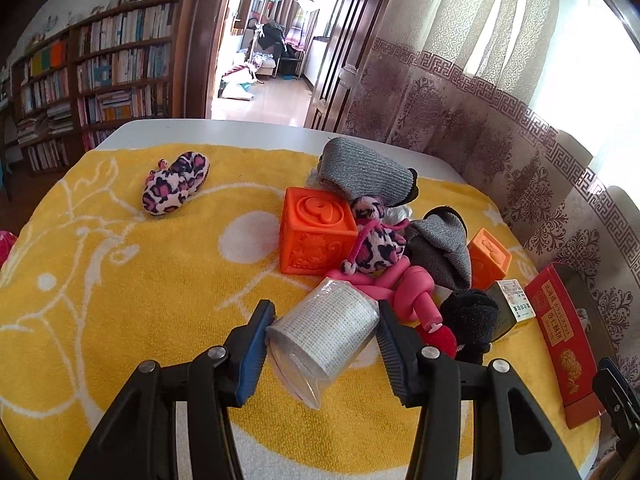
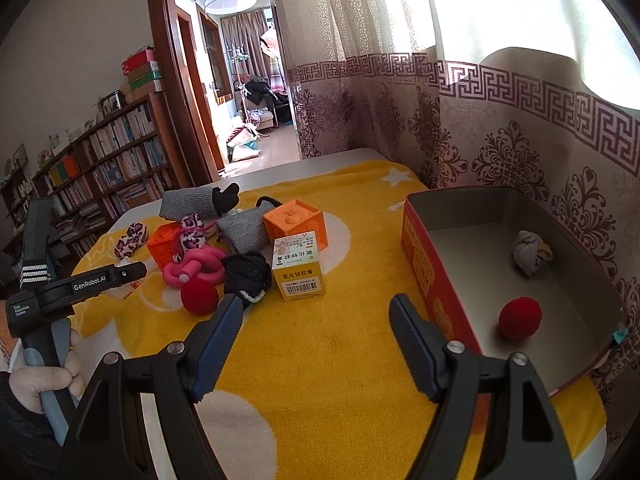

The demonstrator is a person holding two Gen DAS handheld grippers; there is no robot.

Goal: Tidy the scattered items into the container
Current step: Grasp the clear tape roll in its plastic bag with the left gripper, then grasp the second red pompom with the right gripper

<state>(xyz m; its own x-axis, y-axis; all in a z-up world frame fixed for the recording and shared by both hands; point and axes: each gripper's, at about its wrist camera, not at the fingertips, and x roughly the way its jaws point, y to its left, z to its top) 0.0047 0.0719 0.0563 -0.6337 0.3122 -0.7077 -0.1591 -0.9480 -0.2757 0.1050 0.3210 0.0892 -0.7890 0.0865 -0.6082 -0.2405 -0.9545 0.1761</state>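
Observation:
My left gripper (image 1: 322, 344) holds a silver foil-wrapped packet (image 1: 324, 340) between its fingers, just above the yellow towel (image 1: 120, 300). Beyond it lie a pile: two orange cubes (image 1: 314, 236), a leopard plush (image 1: 374, 246), pink curled toy (image 1: 408, 292), grey gloves (image 1: 440, 252), black sock (image 1: 472, 320) and a small medicine box (image 2: 298, 266). My right gripper (image 2: 316, 320) is open and empty over the towel, left of the red tin container (image 2: 436, 280), which holds a red ball (image 2: 520, 318) and a grey bundle (image 2: 530, 256). Another red ball (image 2: 199, 296) lies by the pile.
A second leopard plush (image 1: 176, 182) lies apart at the towel's far left. A patterned curtain (image 2: 500, 140) hangs close behind the container. A bookshelf (image 1: 100, 72) and an open doorway stand beyond the table's far edge.

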